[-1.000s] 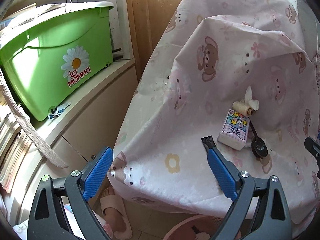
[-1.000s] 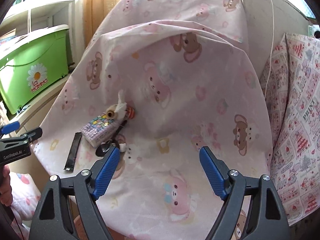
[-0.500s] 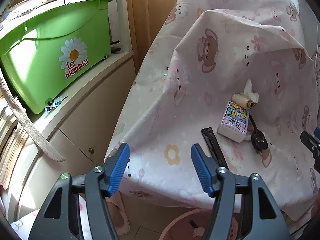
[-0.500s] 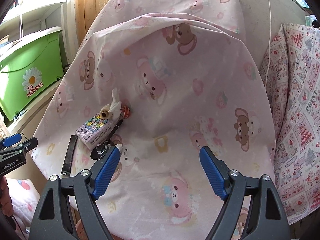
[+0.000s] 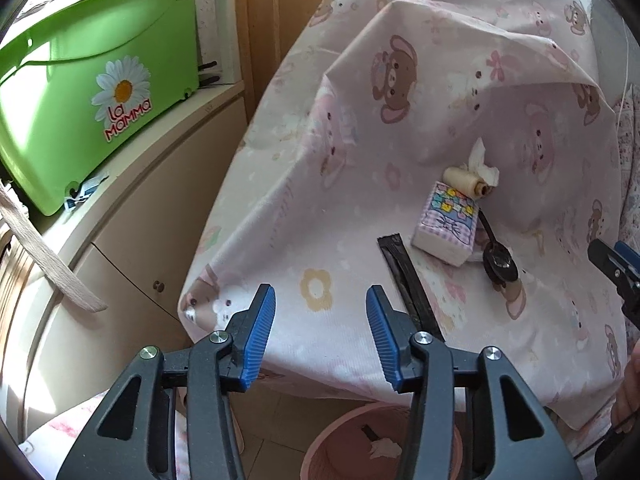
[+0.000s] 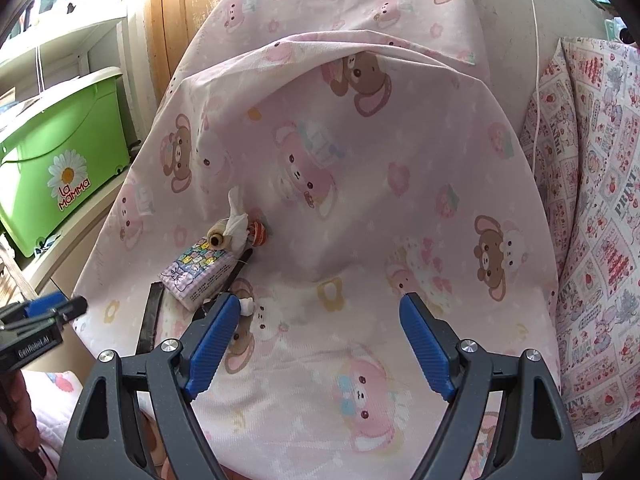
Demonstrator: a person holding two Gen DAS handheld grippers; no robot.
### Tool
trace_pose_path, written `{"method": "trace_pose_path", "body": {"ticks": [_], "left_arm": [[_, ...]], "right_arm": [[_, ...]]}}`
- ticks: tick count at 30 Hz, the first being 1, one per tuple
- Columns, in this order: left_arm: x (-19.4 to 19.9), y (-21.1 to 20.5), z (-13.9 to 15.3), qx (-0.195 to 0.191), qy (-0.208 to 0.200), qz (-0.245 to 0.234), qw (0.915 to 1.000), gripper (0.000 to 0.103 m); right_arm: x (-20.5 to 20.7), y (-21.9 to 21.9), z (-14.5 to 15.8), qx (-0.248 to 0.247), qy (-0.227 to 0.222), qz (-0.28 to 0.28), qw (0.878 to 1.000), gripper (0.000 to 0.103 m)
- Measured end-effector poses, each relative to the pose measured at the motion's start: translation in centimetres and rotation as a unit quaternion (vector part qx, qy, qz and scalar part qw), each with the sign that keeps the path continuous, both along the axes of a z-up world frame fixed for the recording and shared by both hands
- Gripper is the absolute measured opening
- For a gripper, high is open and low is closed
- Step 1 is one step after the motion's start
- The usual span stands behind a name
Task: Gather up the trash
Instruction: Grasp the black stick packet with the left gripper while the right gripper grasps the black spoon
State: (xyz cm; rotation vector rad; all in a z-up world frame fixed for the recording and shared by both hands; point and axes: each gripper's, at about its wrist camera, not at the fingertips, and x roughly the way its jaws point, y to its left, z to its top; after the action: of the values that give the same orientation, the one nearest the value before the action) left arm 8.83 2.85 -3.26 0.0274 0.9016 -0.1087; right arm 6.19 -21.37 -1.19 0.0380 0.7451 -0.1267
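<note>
Left wrist view: black wrapper strip (image 5: 408, 280), flat on the pink bear cloth (image 5: 400, 128) at one o'clock of the left gripper (image 5: 320, 334), whose empty jaws are closing; likely light, limp, slippery, best pinched across its near end.

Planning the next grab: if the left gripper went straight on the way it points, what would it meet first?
Probably the bare pink cloth; the left gripper, closing on nothing, has the black strip just right of its line.

You had matt printed cloth (image 5: 400, 152) under everything, a glossy green plastic tub (image 5: 92, 92) far left, and a crumpled tissue (image 5: 482, 164) that looked like soft paper.
</note>
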Motion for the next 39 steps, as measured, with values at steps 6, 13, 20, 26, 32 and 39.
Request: {"method": "trace_pose_path", "body": {"ticks": [6, 13, 20, 26, 32, 39], "left_arm": [[0.3, -2.8, -1.5, -0.002, 0.016, -0.036, 0.9992, 0.047], [2.2, -6.0, -3.1, 0.0, 0.034, -0.057, 0.9978, 0.055], [3.0, -7.2, -4.1, 0.016, 0.029, -0.061, 0.9976, 0.038], [2.7, -6.9, -3.6, -0.012, 0.04, -0.069, 0.9968, 0.015], [2.0, -5.1, -1.5, -0.027, 0.005, -0.061, 0.9978, 0.014], [1.8, -4.2, -0.1, -0.023, -0.029, -0.054, 0.9978, 0.014]], "right_arm": [[0.6, 0.6, -0.7, -0.009, 0.013, 0.005, 1.0, 0.084], [1.5, 0.7, -1.3, 0.036, 0.031, 0.032, 0.998, 0.084], [3.6, 1.6, -3.6, 0.136, 0.081, 0.08, 0.984, 0.042], [4.6, 2.6, -5.1, 0.194, 0.102, 0.1, 0.971, 0.032], [5.1, 3.4, -6.1, 0.199, 0.11, 0.089, 0.97, 0.031], [5.3, 3.4, -6.8, 0.212, 0.109, 0.095, 0.967, 0.007]]}}
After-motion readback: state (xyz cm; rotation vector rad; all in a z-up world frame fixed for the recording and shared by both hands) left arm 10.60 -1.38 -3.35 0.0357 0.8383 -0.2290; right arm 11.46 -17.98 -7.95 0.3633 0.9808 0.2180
